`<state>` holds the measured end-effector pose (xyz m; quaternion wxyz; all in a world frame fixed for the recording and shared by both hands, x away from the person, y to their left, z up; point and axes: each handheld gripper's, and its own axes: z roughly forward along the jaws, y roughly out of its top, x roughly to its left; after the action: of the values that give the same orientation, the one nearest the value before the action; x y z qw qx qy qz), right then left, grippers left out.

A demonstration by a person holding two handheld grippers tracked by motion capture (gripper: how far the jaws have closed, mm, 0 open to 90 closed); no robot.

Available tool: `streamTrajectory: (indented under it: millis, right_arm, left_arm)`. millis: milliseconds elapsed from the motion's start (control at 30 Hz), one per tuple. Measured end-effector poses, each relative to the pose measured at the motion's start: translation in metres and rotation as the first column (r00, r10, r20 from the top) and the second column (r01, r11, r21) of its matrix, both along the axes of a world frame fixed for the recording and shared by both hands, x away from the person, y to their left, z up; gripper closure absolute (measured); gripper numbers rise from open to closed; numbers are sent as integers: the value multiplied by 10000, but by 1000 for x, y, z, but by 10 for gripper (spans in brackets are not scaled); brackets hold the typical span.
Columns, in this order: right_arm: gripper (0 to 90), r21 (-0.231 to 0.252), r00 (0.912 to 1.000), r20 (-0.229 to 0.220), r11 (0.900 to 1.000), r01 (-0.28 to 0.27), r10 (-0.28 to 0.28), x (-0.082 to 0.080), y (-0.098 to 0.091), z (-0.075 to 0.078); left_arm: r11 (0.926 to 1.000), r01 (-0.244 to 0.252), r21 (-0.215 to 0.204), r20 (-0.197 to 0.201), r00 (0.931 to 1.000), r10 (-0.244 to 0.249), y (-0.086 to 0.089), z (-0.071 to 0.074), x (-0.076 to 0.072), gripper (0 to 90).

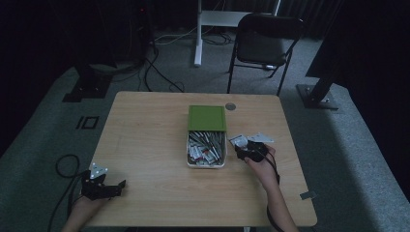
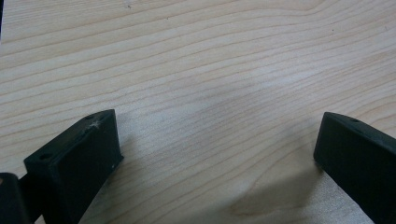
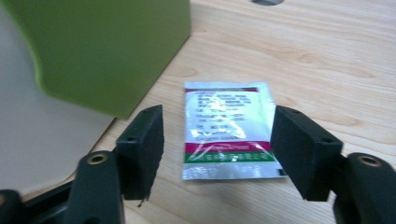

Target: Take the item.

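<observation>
Right claw (image 3: pixel 217 140) stands wide, unloaded, straddling a sachet (image 3: pixel 227 128) lying flat on the counter (image 1: pixel 145 140), at 3 o'clock of the box (image 1: pixel 207 145), apparently for sorting. Left claw (image 2: pixel 217 154) rests wide and empty, idle.

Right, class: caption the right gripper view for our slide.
Open right gripper above a sachet lying flat on the table beside the green-lidded box.

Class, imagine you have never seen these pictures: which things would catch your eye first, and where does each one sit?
The box at mid-table draws the eye, its green lid slid back over a heap of small packets. Just right of it, one packet lies flat on the wooden table, between the open jaws of the right claw. The left claw rests open at the near left corner.
</observation>
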<state>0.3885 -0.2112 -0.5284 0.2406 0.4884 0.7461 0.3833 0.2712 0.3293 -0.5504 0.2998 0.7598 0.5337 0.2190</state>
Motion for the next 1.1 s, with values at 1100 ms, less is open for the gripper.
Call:
streamTrajectory:
  millis: [1100]
  right_arm:
    - [170,-201,9718,-802,9751,2208,-2218,-32,-74,-14]
  left_arm:
    - [10000,-3,0,-1,10000,3,0,0,0,13]
